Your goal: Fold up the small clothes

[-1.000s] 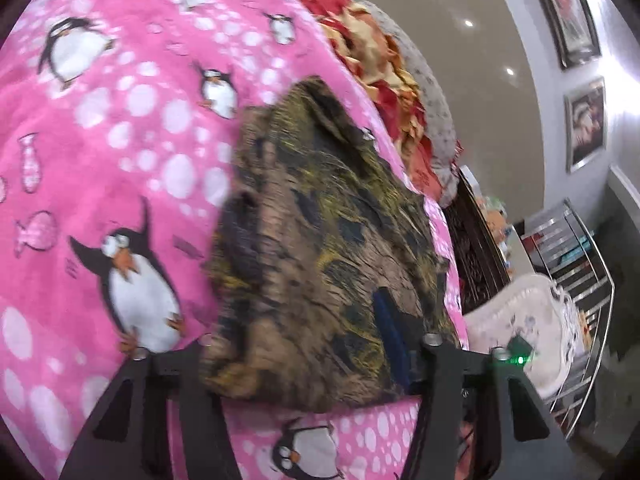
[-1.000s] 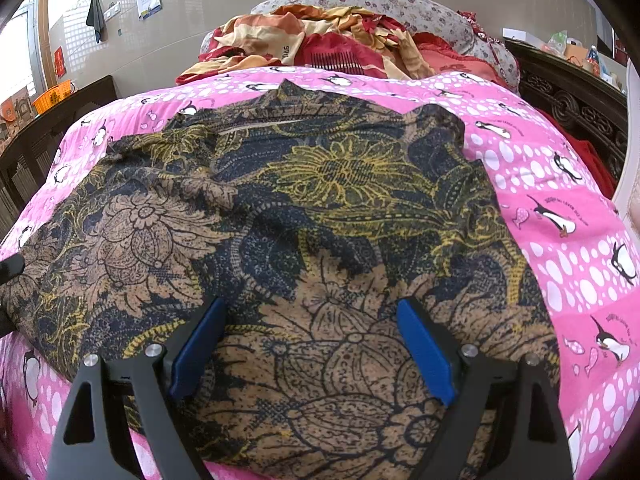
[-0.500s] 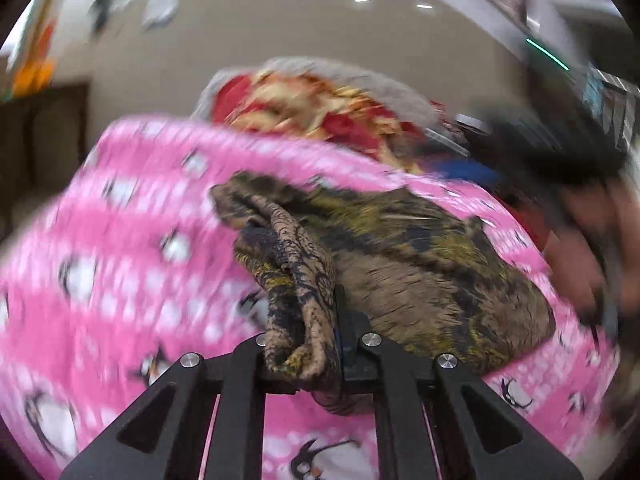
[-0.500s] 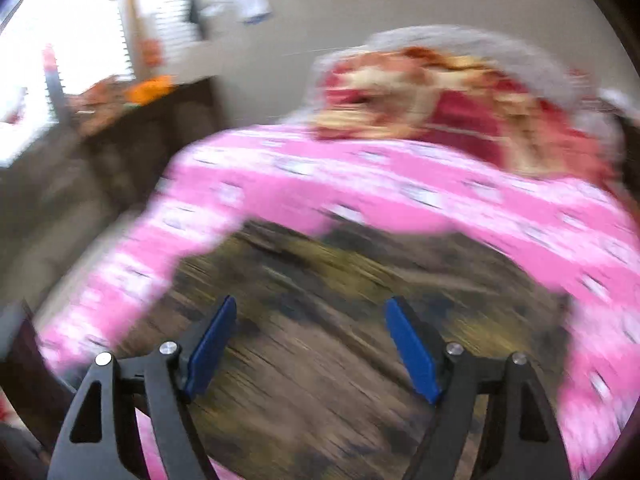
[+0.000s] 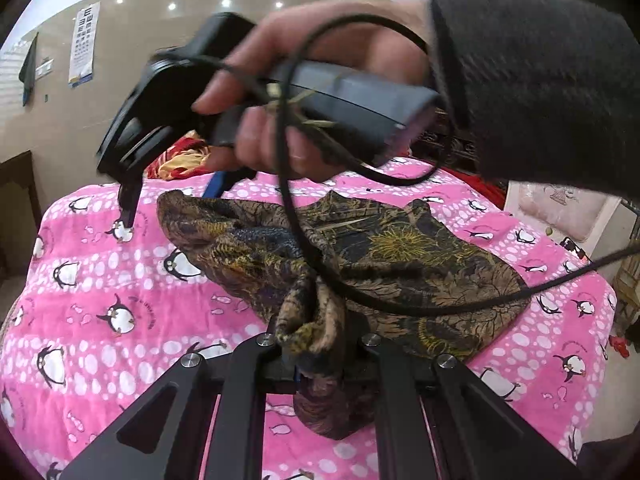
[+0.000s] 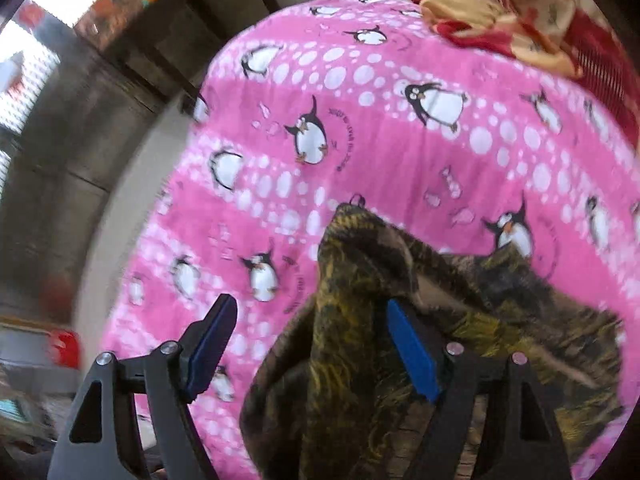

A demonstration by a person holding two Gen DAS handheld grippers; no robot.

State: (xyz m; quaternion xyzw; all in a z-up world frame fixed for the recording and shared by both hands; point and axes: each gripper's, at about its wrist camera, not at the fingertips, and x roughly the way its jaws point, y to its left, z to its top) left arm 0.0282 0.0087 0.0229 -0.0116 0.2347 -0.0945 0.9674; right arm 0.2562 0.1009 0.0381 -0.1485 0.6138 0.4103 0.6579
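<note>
A brown, black and yellow floral garment (image 5: 400, 264) lies on a pink penguin blanket (image 5: 120, 280). My left gripper (image 5: 316, 344) is shut on a bunched corner of the garment and holds it lifted. In the left wrist view my right gripper (image 5: 172, 196) hangs in a hand above the garment's far left corner. In the right wrist view the right gripper (image 6: 308, 344) is open, with a raised fold of the garment (image 6: 360, 300) between its blue pads (image 6: 412, 356).
A red and orange crumpled blanket (image 6: 500, 20) lies at the bed's head. Dark wooden furniture (image 6: 168, 40) stands beside the bed. A black cable (image 5: 360, 296) loops across the left wrist view. A white padded item (image 5: 560, 208) stands at the right.
My left gripper has shut on a garment corner and lifted it. My right gripper has swung over to the garment's far left corner and now straddles a fold there.
</note>
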